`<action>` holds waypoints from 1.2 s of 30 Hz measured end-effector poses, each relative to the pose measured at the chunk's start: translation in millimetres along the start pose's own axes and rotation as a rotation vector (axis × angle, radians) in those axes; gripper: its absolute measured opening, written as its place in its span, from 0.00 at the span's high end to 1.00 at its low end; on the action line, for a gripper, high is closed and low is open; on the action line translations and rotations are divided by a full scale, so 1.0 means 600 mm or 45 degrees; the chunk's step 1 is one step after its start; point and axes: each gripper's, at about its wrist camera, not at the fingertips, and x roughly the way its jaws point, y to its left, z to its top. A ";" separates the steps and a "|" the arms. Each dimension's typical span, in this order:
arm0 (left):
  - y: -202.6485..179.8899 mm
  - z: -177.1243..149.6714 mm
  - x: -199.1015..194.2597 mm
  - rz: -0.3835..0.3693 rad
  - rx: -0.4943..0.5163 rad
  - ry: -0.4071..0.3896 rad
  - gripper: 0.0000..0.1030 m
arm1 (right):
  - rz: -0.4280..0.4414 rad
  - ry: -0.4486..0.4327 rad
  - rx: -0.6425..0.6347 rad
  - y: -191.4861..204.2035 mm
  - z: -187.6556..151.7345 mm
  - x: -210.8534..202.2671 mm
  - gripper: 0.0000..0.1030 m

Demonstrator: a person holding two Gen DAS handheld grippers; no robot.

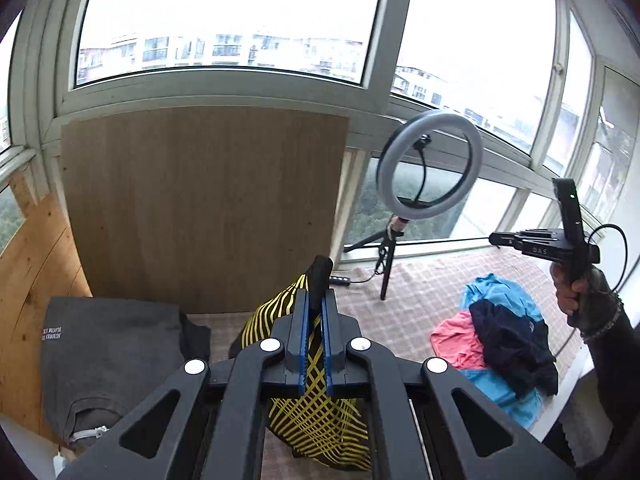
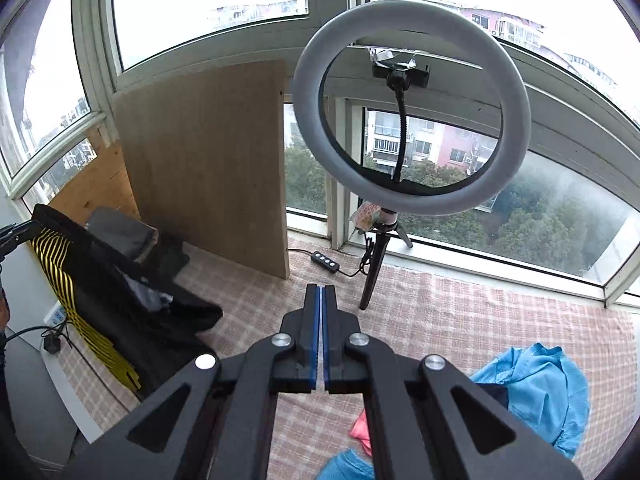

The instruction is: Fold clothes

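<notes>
Hanging lengthwise from the clenched left gripper [image 1: 316, 312], the black-and-yellow striped garment [image 1: 316, 412] drapes toward six o'clock over the checked mat [image 1: 420, 292]. At three o'clock the right gripper [image 2: 320, 334], pressed together on nothing, hovers nearer the heap of blue, pink and navy clothes [image 1: 500, 332].

Open checked cloth lies bare in the middle of the bench [image 2: 440, 320], between the black-and-yellow garment [image 2: 60, 272] hanging at the left and the pile of blue, pink and dark clothes [image 1: 500, 336] at the right — a gripper could pass there. The ring light [image 2: 412, 108] on its tripod stands at the back by the window, its cable and switch box [image 2: 326, 260] trailing on the cloth. A leaning wooden board [image 2: 208, 160] blocks the back left — a folded grey shirt [image 1: 112, 344] lies before it.
</notes>
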 end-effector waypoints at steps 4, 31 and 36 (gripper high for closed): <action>0.031 -0.134 -0.024 -0.025 -0.123 0.118 0.95 | 0.180 0.144 0.019 0.058 -0.064 0.096 0.99; 0.105 -0.568 -0.148 0.179 -0.850 0.257 0.96 | 0.578 0.654 -0.301 0.510 -0.068 0.567 0.94; 0.109 -0.520 -0.137 0.140 -0.755 0.244 0.96 | 0.367 0.396 -0.519 0.420 -0.070 0.391 0.95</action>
